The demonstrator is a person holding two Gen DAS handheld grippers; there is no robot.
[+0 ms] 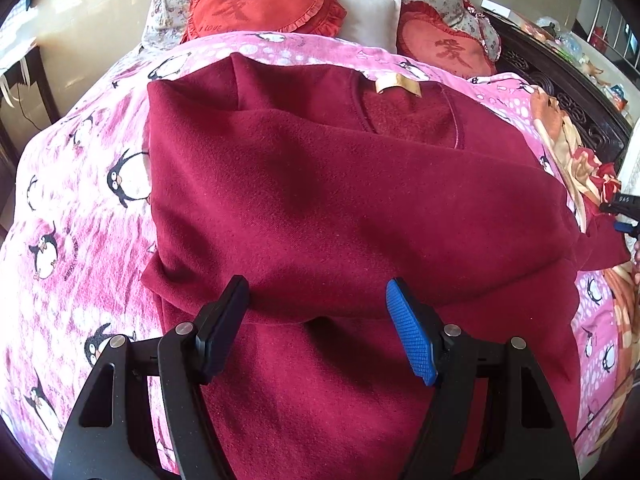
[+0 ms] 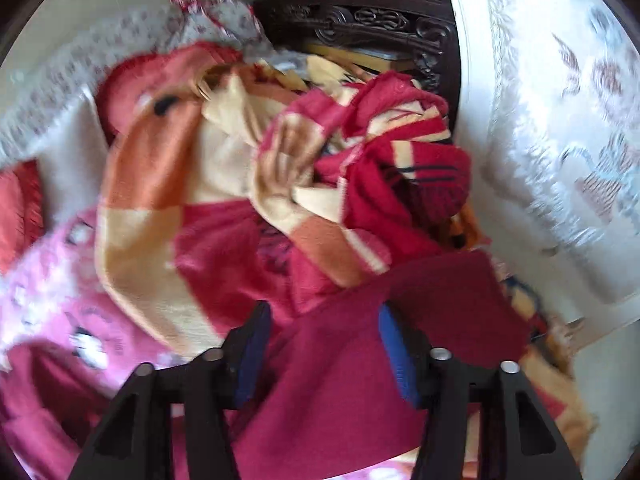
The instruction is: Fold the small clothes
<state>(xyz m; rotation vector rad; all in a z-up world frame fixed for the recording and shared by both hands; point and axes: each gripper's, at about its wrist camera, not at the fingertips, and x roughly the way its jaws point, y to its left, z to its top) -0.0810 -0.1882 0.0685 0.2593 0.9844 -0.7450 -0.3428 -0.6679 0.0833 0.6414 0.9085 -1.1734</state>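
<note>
A dark red fleece sweater (image 1: 328, 200) lies spread on the pink penguin bedspread (image 1: 72, 216), neck label (image 1: 398, 84) at the far end, one sleeve folded across its body. My left gripper (image 1: 316, 312) hovers open and empty just above the sweater's near part. In the right wrist view, my right gripper (image 2: 324, 340) stands open with a fold of the sweater's cuff end (image 2: 440, 296) lying between and over its fingers. The right gripper (image 1: 622, 212) also shows at the right edge of the left wrist view.
Two red heart cushions (image 1: 264, 4) and floral pillows lie at the bed's head. A crumpled orange, cream and red blanket (image 2: 248, 168) is heaped by the dark carved headboard (image 2: 360, 20). A white lace cloth (image 2: 560, 140) hangs at the right.
</note>
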